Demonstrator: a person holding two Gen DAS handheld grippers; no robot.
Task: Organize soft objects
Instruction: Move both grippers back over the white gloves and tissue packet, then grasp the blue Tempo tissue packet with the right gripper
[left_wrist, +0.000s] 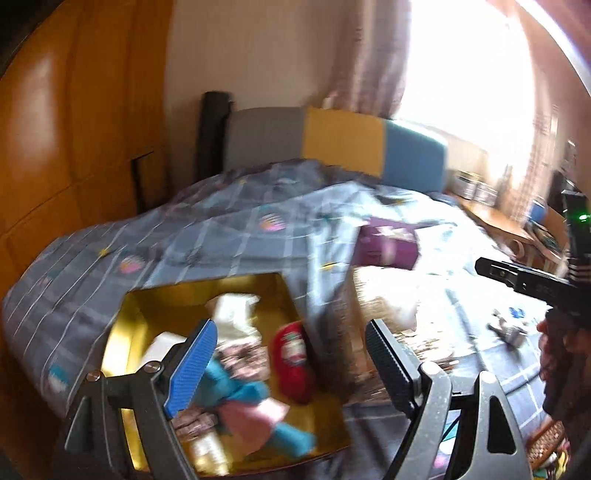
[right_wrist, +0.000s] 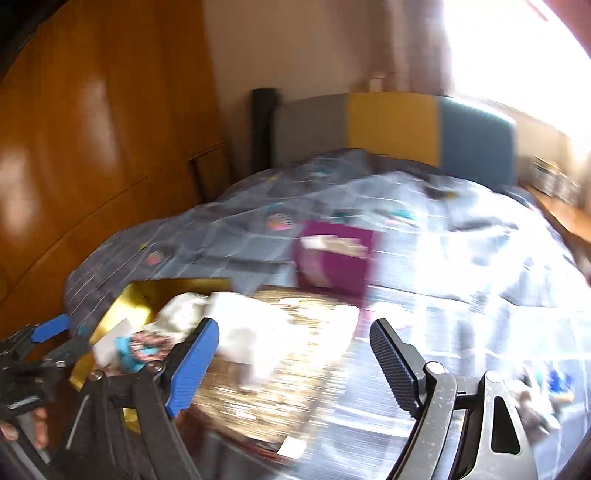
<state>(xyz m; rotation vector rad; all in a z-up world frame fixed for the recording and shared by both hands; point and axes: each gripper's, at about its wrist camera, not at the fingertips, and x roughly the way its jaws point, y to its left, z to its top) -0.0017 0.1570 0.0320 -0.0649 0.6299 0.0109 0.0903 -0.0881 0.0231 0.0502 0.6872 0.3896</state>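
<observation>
Left tool (left_wrist: 291, 363) open, gold box (left_wrist: 207, 295) contents blurred

soft toys (left_wrist: 243, 398): teal, pink, red, white | heaped in gold box (left_wrist: 207, 291) | details blurred, apparently plush

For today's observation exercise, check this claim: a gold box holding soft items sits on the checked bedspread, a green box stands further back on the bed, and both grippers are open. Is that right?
Not quite. The box further back is purple, not green; the right wrist view shows it plainly. The rest holds: the gold box with soft items sits on the checked bedspread, and the left gripper and right gripper are both open.
</observation>
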